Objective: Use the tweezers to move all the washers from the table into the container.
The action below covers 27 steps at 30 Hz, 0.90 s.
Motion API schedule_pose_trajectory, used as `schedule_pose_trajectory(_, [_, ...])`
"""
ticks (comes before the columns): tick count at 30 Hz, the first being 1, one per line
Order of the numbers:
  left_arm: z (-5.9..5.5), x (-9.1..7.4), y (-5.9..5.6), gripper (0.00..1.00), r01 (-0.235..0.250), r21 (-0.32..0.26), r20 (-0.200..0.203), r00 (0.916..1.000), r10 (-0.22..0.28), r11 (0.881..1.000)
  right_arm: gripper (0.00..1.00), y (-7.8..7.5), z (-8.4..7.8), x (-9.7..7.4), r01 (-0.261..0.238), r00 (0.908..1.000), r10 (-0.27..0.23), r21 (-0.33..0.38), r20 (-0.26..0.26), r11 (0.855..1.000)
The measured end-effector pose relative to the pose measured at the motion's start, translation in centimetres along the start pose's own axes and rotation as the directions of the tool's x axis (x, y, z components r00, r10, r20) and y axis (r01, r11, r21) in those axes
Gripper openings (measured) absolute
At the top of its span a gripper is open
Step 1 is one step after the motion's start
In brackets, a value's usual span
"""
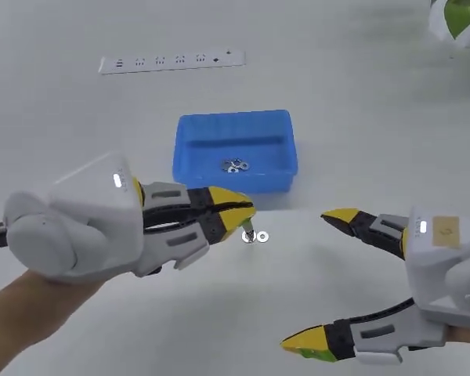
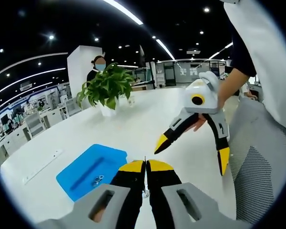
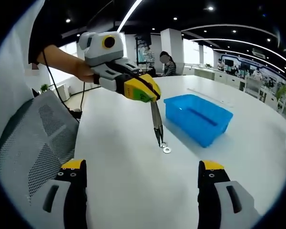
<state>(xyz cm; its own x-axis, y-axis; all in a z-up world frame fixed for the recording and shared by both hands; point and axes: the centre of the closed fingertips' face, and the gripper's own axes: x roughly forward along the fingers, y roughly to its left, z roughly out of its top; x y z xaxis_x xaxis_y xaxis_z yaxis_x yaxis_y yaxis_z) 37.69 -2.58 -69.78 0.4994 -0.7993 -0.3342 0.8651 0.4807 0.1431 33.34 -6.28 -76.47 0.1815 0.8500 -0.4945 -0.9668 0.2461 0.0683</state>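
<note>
Left gripper (image 1: 239,215) clamps the tweezers (image 3: 157,121), tips at two washers (image 1: 260,236) mid-desk, just beside the blue container (image 1: 233,117); right gripper (image 1: 313,279) gapes. Washers look thin, light, slippery: pinch across one rim

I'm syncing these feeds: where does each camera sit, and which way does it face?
Head view: on the head, looking down at the table; left gripper, right gripper, a forearm show.
Left gripper view: along its own shut jaws, towards the right gripper.
Right gripper view: between its own open jaws, at the tweezers and washers.
Shared: the blue container in all three.
</note>
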Motion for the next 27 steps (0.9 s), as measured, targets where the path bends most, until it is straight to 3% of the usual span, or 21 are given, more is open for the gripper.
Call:
schedule_pose_trajectory(9, [-0.4,-0.2,0.0,0.05,0.026,-0.006,-0.013,0.9996,-0.026,1.000,0.97,0.5,-0.5,0.2,-0.007,0.9999,0.008,0.015,-0.015,1.000])
schedule_pose_trajectory(14, [-0.4,-0.3,-0.4,0.05,0.097,0.011,-0.066,0.9932,-0.096,0.995,0.95,0.1,0.3,0.5,-0.002,0.9999,0.001,0.035,0.010,0.999])
schedule_pose_trajectory(16, [-0.3,-0.1,-0.8,0.05,0.133,0.025,-0.085,0.9878,-0.131,0.991,0.94,-0.2,0.8,1.1,-0.006,0.9999,0.005,0.033,0.016,0.999])
schedule_pose_trajectory(20, [0.0,0.5,-0.8,0.05,0.176,-0.005,-0.116,0.9777,-0.175,0.984,0.93,-0.6,2.3,2.8,-0.041,0.9991,0.041,-0.034,0.014,0.999])
schedule_pose_trajectory(27, [0.0,1.2,0.2,0.05,0.187,-0.020,-0.136,0.9727,-0.188,0.982,0.86,-1.1,3.7,5.6,-0.094,0.9955,0.095,-0.097,0.003,0.991])
